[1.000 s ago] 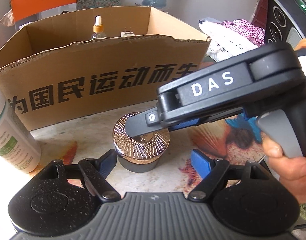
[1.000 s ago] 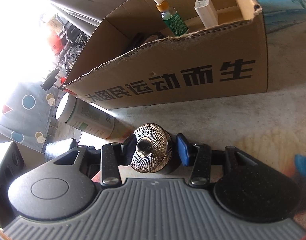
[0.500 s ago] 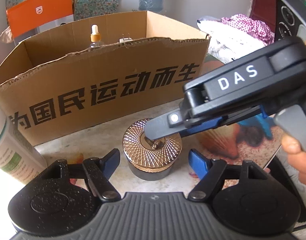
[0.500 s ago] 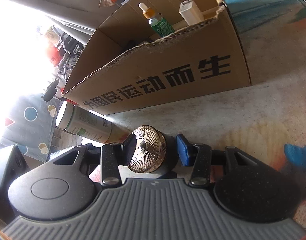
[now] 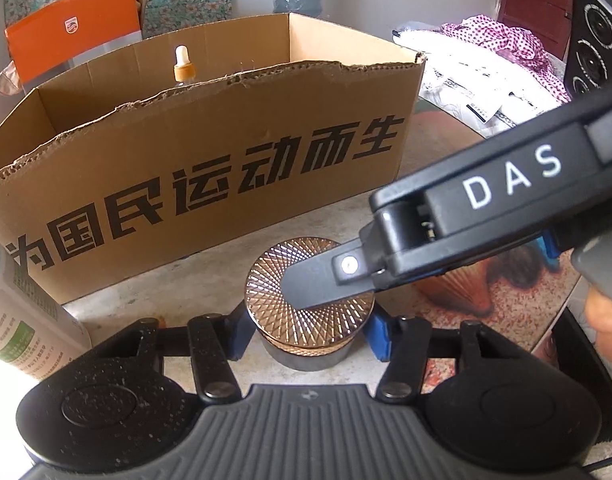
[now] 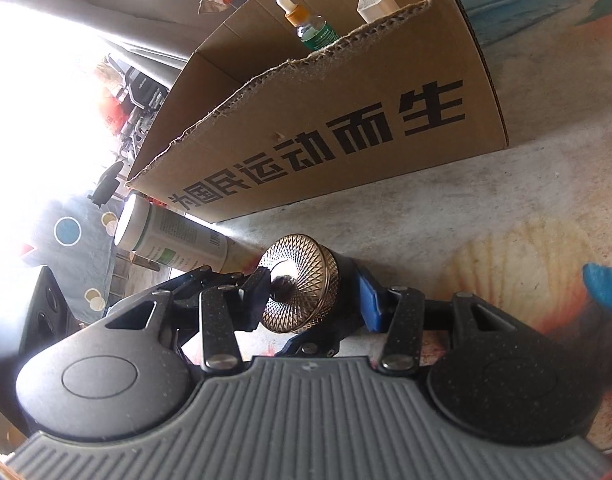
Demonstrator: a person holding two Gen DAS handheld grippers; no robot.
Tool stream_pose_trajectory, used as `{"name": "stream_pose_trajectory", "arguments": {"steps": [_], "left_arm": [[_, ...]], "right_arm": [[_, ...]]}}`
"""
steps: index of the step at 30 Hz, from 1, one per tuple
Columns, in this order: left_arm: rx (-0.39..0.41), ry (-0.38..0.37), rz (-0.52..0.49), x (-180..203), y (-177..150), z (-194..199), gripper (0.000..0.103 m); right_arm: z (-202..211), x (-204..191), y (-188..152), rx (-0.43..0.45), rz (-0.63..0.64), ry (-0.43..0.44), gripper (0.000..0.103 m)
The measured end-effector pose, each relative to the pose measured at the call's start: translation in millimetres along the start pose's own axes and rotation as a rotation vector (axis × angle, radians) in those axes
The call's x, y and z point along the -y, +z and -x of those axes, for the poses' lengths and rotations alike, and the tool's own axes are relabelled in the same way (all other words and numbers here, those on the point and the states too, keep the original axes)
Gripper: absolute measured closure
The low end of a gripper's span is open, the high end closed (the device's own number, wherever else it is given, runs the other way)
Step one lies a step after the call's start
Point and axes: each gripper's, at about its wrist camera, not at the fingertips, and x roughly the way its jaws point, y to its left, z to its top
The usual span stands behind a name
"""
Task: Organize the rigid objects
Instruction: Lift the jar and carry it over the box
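A round jar with a rose-gold patterned lid (image 5: 310,308) and dark body stands on the table before the cardboard box (image 5: 210,160). My left gripper (image 5: 306,332) has its blue pads on either side of the jar's body, close to or touching it. My right gripper (image 6: 312,296) straddles the same jar (image 6: 302,296), one finger (image 5: 318,284) lying over the lid in the left wrist view; its pads look pressed on the jar. A dropper bottle (image 6: 310,28) and a white charger (image 6: 376,2) stand inside the box.
A white and green bottle (image 5: 14,312) stands at the left next to the box; it also shows in the right wrist view (image 6: 170,236). Folded cloth (image 5: 494,64) and a black speaker (image 5: 594,40) lie at the right. An orange box (image 5: 74,36) stands behind.
My left gripper moved forward until its pads flank the jar. My right gripper stayed around the jar and tilted; the jar's lid now looks tipped in its view.
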Motion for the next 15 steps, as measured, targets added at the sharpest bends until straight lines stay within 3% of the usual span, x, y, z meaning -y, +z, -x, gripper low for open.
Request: {"name": "stream_pose_trajectory", "arguments": {"steps": [8, 15], "left_arm": [[0.001, 0.0, 0.01, 1.4, 0.7, 6.0, 0.046], [0.105, 0.035, 0.007, -1.3, 18.9, 47.7, 0.046]], "right_arm": [[4.3, -5.0, -2.8, 0.01, 0.017, -0.014, 0.058], [31.2, -37.8, 5.2, 0.075, 0.103, 0.006, 0.058]]}}
